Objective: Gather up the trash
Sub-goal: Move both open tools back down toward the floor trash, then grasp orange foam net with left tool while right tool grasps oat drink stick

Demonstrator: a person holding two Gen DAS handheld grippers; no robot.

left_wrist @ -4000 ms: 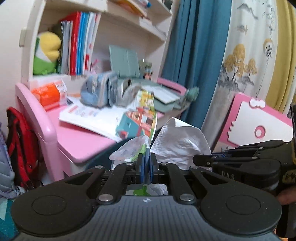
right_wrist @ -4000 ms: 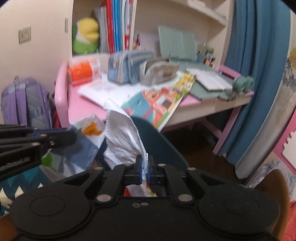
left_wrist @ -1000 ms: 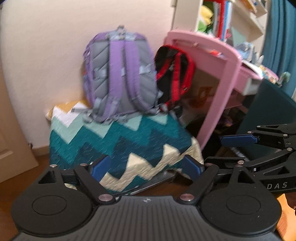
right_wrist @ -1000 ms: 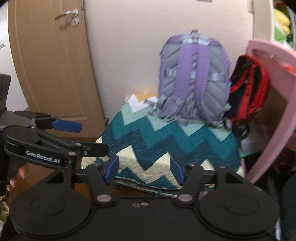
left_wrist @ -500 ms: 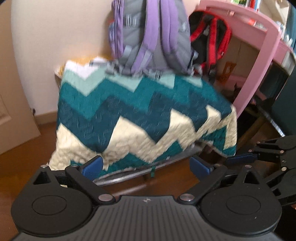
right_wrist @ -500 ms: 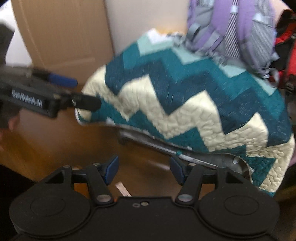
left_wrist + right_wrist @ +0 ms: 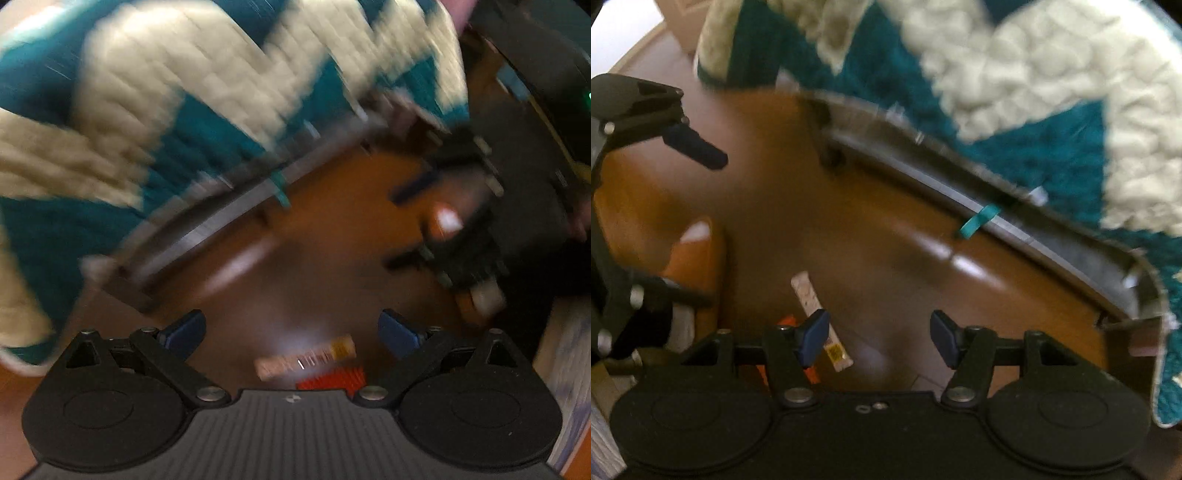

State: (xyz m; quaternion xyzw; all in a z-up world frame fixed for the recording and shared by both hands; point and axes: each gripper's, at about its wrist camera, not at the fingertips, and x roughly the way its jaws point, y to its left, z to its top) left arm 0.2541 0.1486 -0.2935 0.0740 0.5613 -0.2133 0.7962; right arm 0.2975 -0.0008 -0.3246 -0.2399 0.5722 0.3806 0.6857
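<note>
While pointing steeply down at the wooden floor point(image 7: 886, 258), left claw point(image 7: 291, 334) spread wide, just opened further, empty. Right claw point(image 7: 879, 336) partly open, empty. Slim wrapper point(image 7: 306, 356), probably, lying on the floor beside something orange point(image 7: 332, 380).

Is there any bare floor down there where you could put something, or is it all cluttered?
Bare wood floor lies open between the quilt edge and the long wrapper. It is crowded near the wrapper, where an orange scrap lies beside it and both open grippers, left and right, hang above.
</note>
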